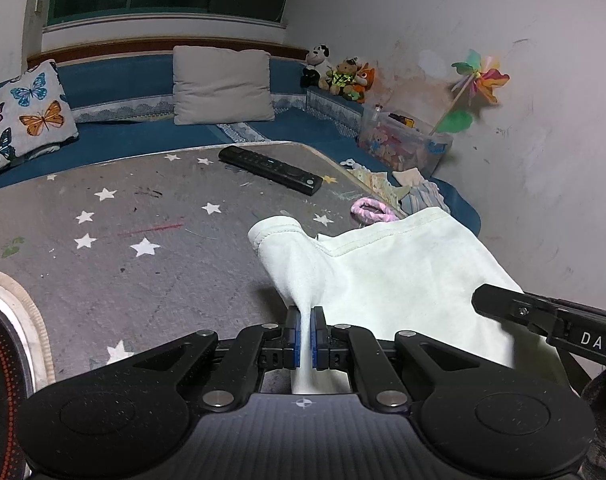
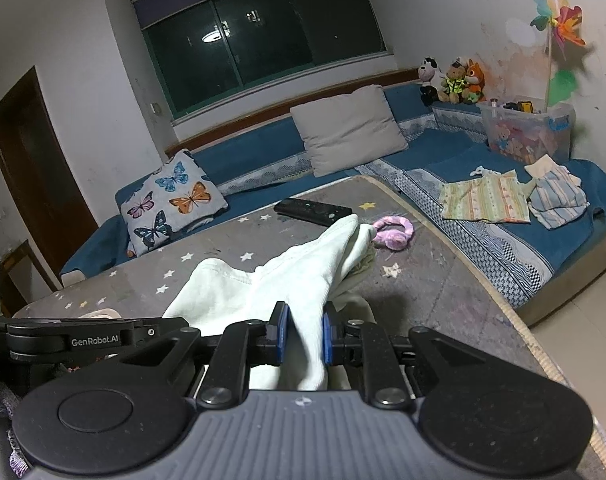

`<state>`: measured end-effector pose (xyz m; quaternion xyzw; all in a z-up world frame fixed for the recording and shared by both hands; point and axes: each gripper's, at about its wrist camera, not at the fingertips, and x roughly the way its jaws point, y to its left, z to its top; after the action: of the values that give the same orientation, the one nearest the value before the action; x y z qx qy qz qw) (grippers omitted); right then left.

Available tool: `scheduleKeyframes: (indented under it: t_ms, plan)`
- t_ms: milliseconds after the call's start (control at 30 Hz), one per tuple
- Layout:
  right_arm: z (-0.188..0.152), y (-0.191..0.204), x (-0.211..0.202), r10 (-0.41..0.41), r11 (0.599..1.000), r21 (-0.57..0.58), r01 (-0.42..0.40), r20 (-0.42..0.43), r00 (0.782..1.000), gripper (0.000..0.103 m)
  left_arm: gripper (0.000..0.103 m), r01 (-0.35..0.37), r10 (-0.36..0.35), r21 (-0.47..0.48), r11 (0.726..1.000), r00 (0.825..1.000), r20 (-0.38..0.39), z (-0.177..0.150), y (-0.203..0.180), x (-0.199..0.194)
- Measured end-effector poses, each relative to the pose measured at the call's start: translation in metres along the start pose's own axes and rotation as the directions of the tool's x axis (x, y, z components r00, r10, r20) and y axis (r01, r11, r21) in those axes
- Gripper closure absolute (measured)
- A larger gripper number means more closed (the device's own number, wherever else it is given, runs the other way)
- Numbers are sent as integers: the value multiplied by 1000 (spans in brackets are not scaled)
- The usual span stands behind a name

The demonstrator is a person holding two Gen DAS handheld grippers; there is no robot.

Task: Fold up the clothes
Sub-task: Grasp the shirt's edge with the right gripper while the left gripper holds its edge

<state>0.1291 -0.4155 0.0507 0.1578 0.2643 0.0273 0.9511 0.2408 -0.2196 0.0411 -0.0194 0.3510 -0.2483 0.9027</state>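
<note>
A pale cream garment is held up over a grey star-patterned table. My left gripper is shut on a pinch of its near edge. My right gripper is shut on another part of the same garment, which bunches up between the blue pads and drapes away toward the table. The right gripper's body shows at the right of the left wrist view. The left gripper's body shows at the left of the right wrist view.
A black remote and a pink hair band lie on the table's far side. A blue sofa wraps around it with folded clothes, pillows, a toy box and plush toys.
</note>
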Motion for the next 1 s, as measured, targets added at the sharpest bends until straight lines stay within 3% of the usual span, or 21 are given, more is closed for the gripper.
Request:
scheduleKeyframes:
  t_ms: [733,1000]
  plan:
    - [-17,-20,27,-40,999,30,43,-74,996,87,98,-21,21,9,1000,998,-62,-13,-1,31]
    - [-25,-26,36,-64,997,27,68,-111,992,79,93,-36,36,11,999,997,-74,-17,1,35]
